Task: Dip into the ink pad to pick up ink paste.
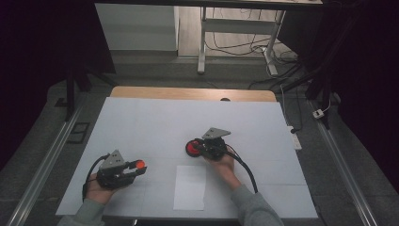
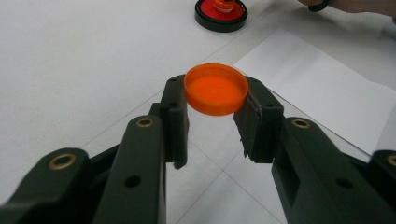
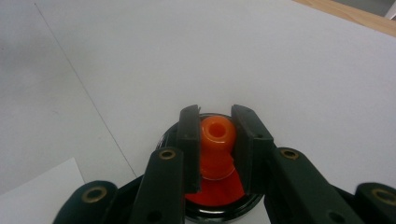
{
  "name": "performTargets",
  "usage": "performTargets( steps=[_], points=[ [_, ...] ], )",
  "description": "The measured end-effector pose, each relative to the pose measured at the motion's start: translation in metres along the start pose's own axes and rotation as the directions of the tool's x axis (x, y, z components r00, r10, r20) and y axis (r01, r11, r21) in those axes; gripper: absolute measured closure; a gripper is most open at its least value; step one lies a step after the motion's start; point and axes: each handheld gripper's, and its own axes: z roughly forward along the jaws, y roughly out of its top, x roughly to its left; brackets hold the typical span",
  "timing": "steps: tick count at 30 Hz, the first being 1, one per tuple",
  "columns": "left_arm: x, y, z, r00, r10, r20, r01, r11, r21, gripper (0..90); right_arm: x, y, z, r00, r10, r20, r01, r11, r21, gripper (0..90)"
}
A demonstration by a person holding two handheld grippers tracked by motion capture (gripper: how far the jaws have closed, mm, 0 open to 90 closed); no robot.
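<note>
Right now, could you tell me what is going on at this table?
A person works with two hand-held grippers. The left gripper is shut on an orange cap, holding it above the white table. The right gripper is clamped on the orange knob of a round black and red dish resting on the table. A sheet of paper lies between the hands.

The white table (image 1: 155, 122) is evenly lit from overhead, while the room around it falls into deep darkness. The high view is soft and grainy. In both gripper views the nearest jaw parts blur, and shadows on the table stay faint.
</note>
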Motion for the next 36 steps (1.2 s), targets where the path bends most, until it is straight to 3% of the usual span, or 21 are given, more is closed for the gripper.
performTargets(
  steps=[6, 8, 11, 19, 30, 36],
  points=[
    [-0.001, 0.001, 0.000, 1.0000, 0.002, 0.000, -0.002, 1.0000, -0.004, 64.7, -0.001, -0.001, 0.000, 0.9998, 0.016, -0.010, -0.016, 0.9997, -0.017, 72.8],
    [0.000, 0.001, -0.001, 1.0000, 0.001, 0.000, -0.001, 1.0000, -0.007, 64.7, -0.004, 0.001, -0.006, 0.9961, 0.081, -0.036, -0.084, 0.9920, -0.095, 72.6],
    [0.000, 0.000, 0.000, 1.0000, 0.002, -0.001, -0.002, 1.0000, -0.004, 64.7, -0.005, 0.015, -0.021, 0.9948, 0.094, -0.039, -0.100, 0.9803, -0.171, 72.7],
    [0.000, 0.001, 0.001, 1.0000, 0.002, -0.001, -0.002, 1.0000, -0.004, 64.7, -0.009, 0.022, -0.039, 0.9931, 0.106, -0.048, -0.114, 0.9728, -0.202, 72.7],
    [0.000, 0.001, 0.001, 1.0000, 0.002, 0.001, -0.002, 1.0000, -0.003, 64.7, -0.006, 0.030, -0.048, 0.9942, 0.094, -0.053, -0.103, 0.9685, -0.226, 72.6],
    [0.001, 0.001, 0.001, 1.0000, 0.000, -0.001, 0.000, 1.0000, -0.001, 64.7, -0.003, 0.033, -0.047, 0.9957, 0.076, -0.052, -0.086, 0.9708, -0.224, 72.6]
  ],
)
